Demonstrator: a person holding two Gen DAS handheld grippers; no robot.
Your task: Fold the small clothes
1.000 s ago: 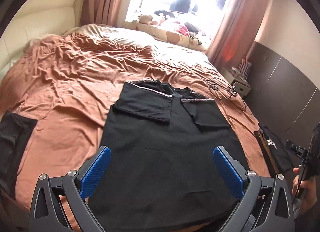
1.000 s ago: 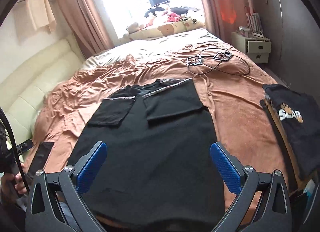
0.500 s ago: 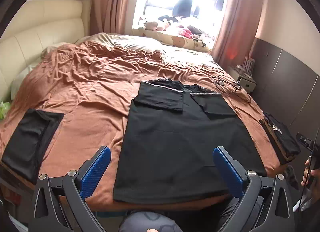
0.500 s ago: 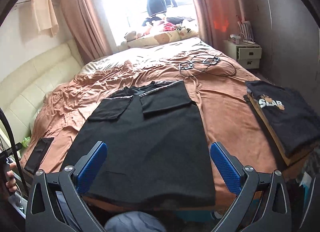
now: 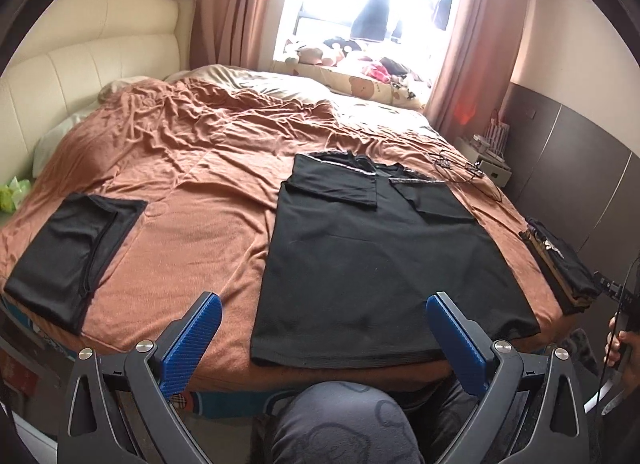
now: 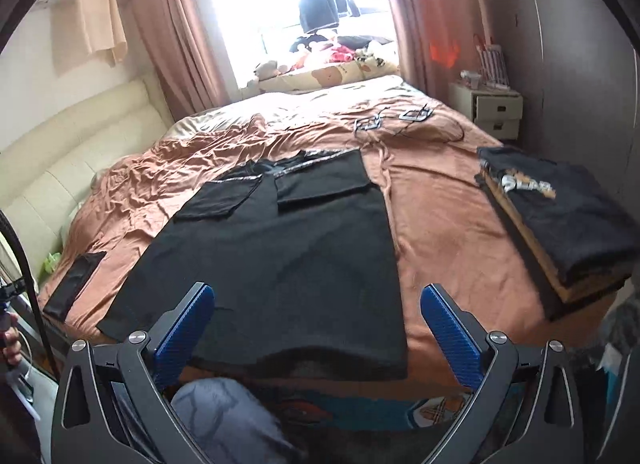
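A black t-shirt (image 5: 372, 260) lies flat on the brown bedsheet (image 5: 192, 167), both sleeves folded inward, hem at the near bed edge. It also shows in the right wrist view (image 6: 280, 260). My left gripper (image 5: 324, 332) is open and empty, held back above the hem, off the bed edge. My right gripper (image 6: 316, 324) is open and empty, also held back over the hem.
A folded black garment (image 5: 68, 248) lies at the bed's left edge. A stack of folded clothes with a printed black shirt on top (image 6: 560, 215) sits at the right edge. Cables (image 6: 400, 119) lie farther back. A nightstand (image 6: 492, 111) stands right. My knee (image 5: 340, 420) is below.
Both grippers have pulled back and up from the shirt, so the whole bed and its near edge now show. Both stay open. The shirt has not moved.
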